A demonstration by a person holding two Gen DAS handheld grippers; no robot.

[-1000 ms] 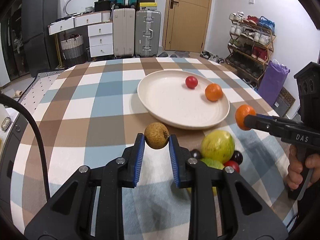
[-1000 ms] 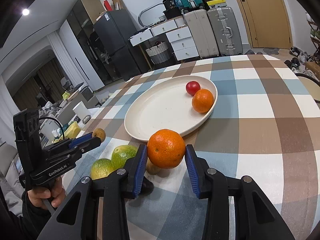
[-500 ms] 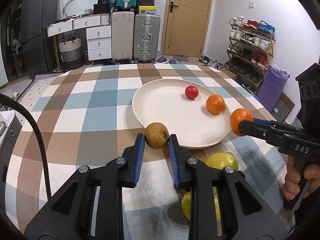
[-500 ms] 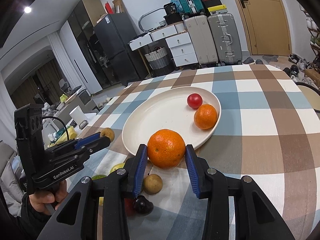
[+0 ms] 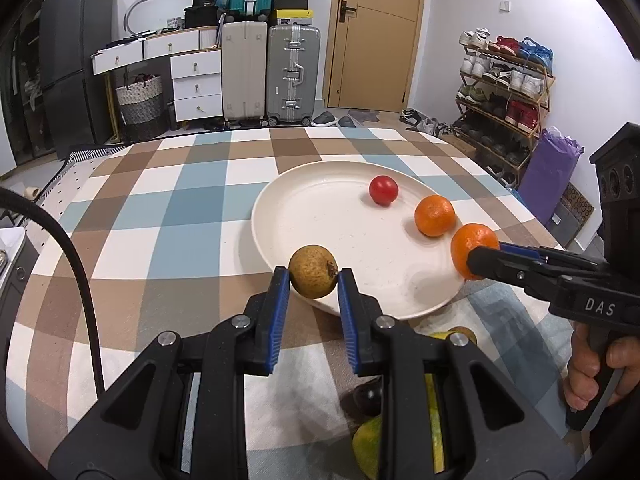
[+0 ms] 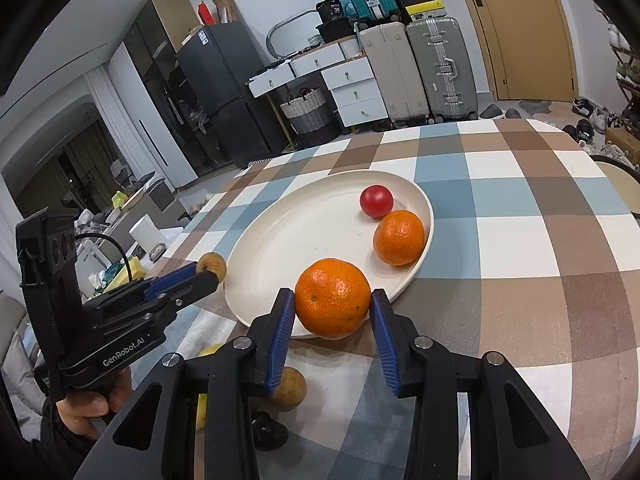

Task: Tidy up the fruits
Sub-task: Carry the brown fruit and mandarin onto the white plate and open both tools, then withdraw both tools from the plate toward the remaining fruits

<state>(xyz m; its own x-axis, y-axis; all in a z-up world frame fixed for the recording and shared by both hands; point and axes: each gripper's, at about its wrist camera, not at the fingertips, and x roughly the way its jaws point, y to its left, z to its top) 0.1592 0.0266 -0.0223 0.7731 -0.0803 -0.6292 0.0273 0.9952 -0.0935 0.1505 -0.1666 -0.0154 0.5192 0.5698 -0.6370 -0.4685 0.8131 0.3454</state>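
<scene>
My left gripper (image 5: 314, 280) is shut on a small brown fruit (image 5: 313, 271) and holds it above the near rim of the white plate (image 5: 304, 216). My right gripper (image 6: 332, 304) is shut on an orange (image 6: 333, 297) at the plate's (image 6: 280, 240) near edge; the held orange also shows in the left wrist view (image 5: 472, 248). On the plate lie a red tomato (image 5: 383, 189) and another orange (image 5: 434, 216), side by side, also seen in the right wrist view: tomato (image 6: 376, 201), orange (image 6: 399, 237). The left gripper (image 6: 210, 274) appears at the plate's left.
Loose fruit lies on the checked tablecloth (image 5: 160, 240) below the grippers: a brown fruit (image 6: 290, 388), a dark fruit (image 6: 268, 430), and yellow-green fruit (image 5: 370, 446), partly hidden. Suitcases (image 5: 272, 76), drawers and a shoe rack (image 5: 504, 92) stand beyond the table.
Both grippers moved forward with their fruit, from over the loose pile to the plate's near edge. The pile now sits lower, mostly behind the fingers.
</scene>
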